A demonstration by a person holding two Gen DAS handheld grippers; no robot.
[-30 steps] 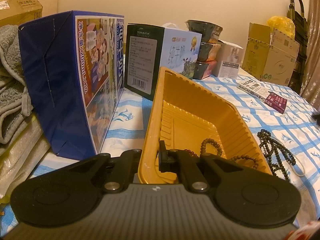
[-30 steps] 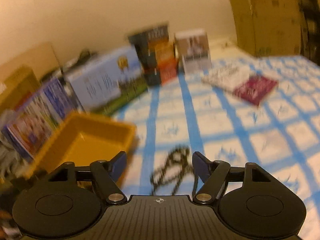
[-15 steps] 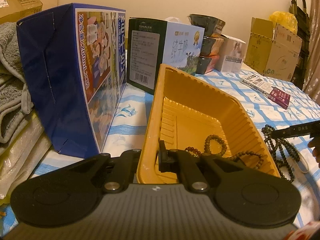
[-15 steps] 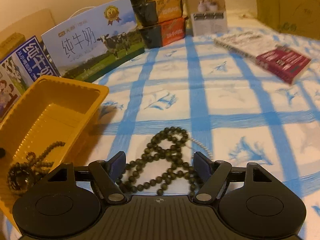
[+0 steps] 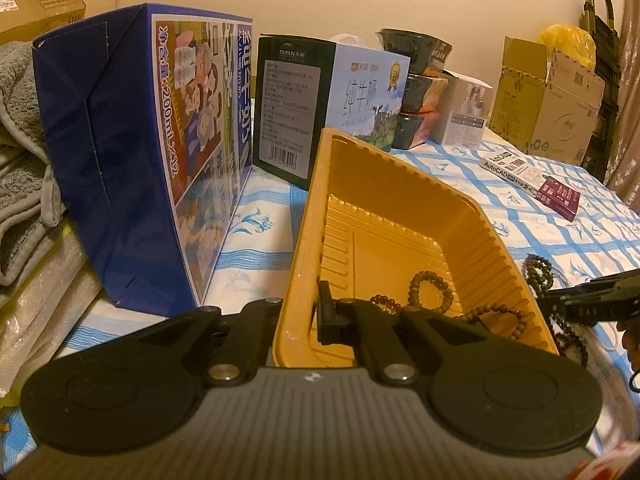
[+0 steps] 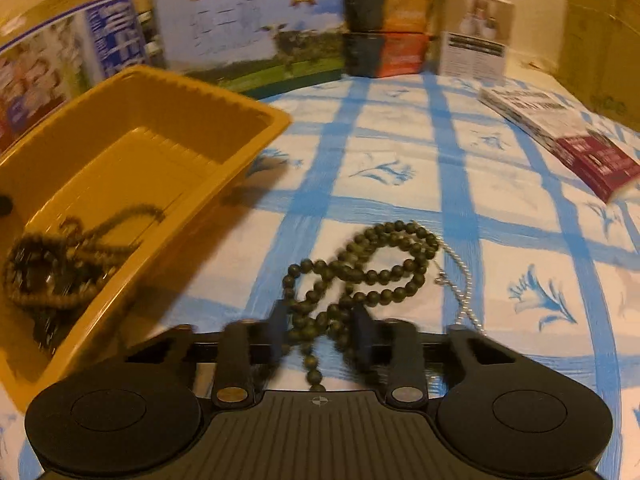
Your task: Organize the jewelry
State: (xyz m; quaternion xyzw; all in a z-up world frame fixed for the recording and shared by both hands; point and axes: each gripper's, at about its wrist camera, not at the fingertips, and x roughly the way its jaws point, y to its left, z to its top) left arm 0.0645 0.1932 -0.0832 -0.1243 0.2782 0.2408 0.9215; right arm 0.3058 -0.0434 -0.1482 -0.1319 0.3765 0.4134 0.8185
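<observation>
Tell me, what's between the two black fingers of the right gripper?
A bunch of the dark green round-bead necklace lies between the fingers of the right gripper, on the blue-checked cloth. The right wrist view shows it, a bit blurred.

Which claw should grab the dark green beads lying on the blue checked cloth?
Right. The right claw already straddles the dark green beads. The left claw is clamped on the yellow tray wall.
</observation>
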